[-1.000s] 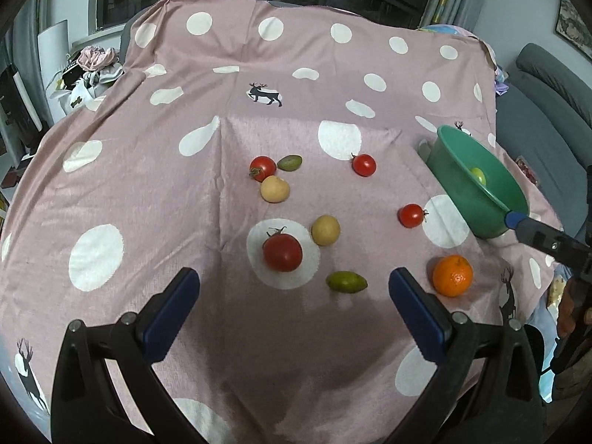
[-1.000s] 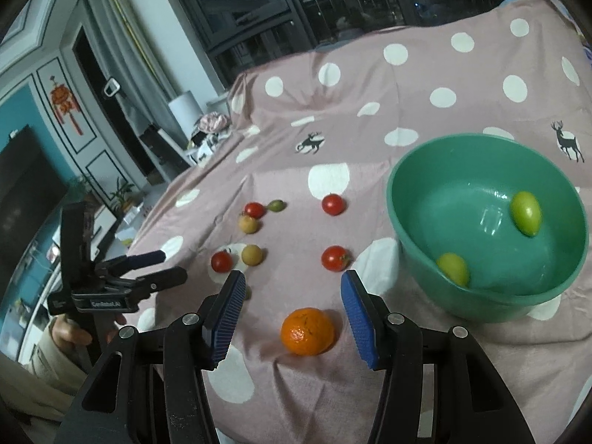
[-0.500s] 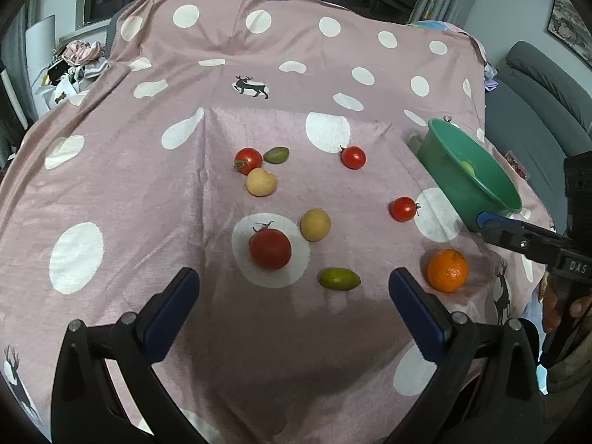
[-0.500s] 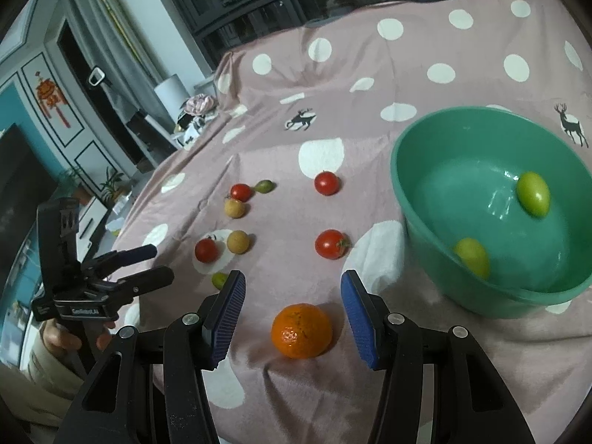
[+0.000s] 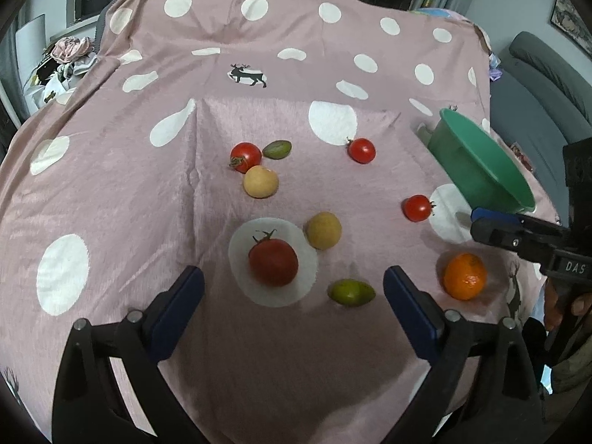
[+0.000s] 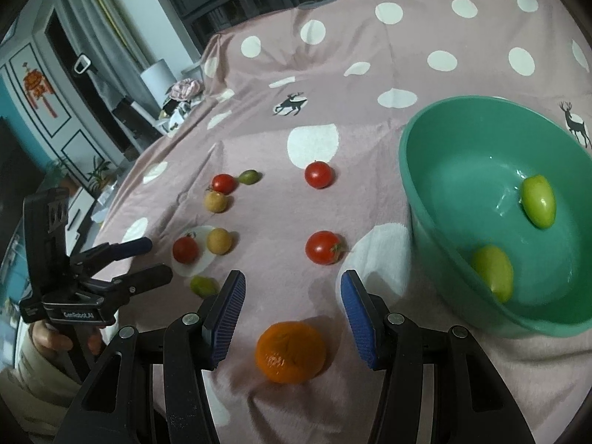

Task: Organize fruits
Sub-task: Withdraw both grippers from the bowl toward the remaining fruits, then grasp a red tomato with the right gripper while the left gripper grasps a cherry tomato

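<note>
1. The green bowl (image 6: pixel 436 199) sits at about 2 o'clock in the right wrist view, tilted open toward the camera, with two green fruits (image 6: pixel 538 199) already inside; nine fruits lie loose on the pink spotted cloth (image 5: pixel 111 185).
2. The right gripper (image 6: pixel 292 314) is partly open and holds nothing. The orange (image 6: pixel 290 351) lies at 6 o'clock below its blue pads (image 6: pixel 227 314), roughly centred between the jaws but not yet between the pads. It is round, so no long axis matters.
3. The left gripper (image 5: pixel 292 296) stands wide and empty; its jaws have just been closing a little. The large tomato (image 5: pixel 273 261) lies at 12 o'clock just ahead of the gap.
4. The small green fruit (image 5: pixel 351 292) lies at 3 o'clock inside that gap, long axis crosswise.
5. Judgement: the right hand is nearer the orange, and the bowl is just beside it.
</note>
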`<state>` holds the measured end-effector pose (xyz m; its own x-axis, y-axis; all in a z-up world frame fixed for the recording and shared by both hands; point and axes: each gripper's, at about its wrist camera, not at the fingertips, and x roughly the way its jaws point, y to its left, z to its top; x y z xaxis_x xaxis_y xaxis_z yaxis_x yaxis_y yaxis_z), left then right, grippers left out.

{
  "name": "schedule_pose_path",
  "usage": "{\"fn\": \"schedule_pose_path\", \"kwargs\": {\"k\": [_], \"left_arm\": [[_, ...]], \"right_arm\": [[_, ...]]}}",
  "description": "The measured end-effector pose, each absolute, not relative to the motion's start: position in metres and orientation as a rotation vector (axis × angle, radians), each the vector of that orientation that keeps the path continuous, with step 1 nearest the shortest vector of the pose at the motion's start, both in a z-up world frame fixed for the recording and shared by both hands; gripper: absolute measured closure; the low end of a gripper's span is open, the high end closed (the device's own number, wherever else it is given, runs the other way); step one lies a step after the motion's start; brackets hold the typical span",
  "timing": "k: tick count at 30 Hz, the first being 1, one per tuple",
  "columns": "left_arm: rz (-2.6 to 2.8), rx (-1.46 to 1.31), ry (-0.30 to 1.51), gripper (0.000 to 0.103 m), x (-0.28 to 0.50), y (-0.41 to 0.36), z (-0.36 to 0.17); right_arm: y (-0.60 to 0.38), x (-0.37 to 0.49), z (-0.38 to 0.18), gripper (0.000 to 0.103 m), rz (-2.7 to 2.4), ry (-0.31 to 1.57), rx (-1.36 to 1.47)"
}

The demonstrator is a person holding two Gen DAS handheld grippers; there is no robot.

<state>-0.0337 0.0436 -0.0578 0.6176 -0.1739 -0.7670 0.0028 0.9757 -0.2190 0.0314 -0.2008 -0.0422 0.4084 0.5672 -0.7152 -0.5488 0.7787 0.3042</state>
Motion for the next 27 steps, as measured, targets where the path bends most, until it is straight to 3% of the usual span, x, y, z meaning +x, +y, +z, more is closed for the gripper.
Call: {"fn": "schedule_pose_path", "kwargs": {"k": [5,18,27], "left_arm": [[-0.093,-0.181,0.928,0.023,-0.026,0.043,-0.061],[-0.095,-0.125,0.989,0.030,-0.009,0.040,-0.070],[-0.124,-0.108,1.025,0.049,-0.001,0.035,-0.075]], "right_arm": [[-0.193,0.042,-0.043,0.049,0.678,0.924,0.000],[-0.165,0.065,-0.057,0.049,0.642,0.966,-0.107],[-0.153,0.074,-0.066,0.049,0.649,0.993,-0.155]]}}
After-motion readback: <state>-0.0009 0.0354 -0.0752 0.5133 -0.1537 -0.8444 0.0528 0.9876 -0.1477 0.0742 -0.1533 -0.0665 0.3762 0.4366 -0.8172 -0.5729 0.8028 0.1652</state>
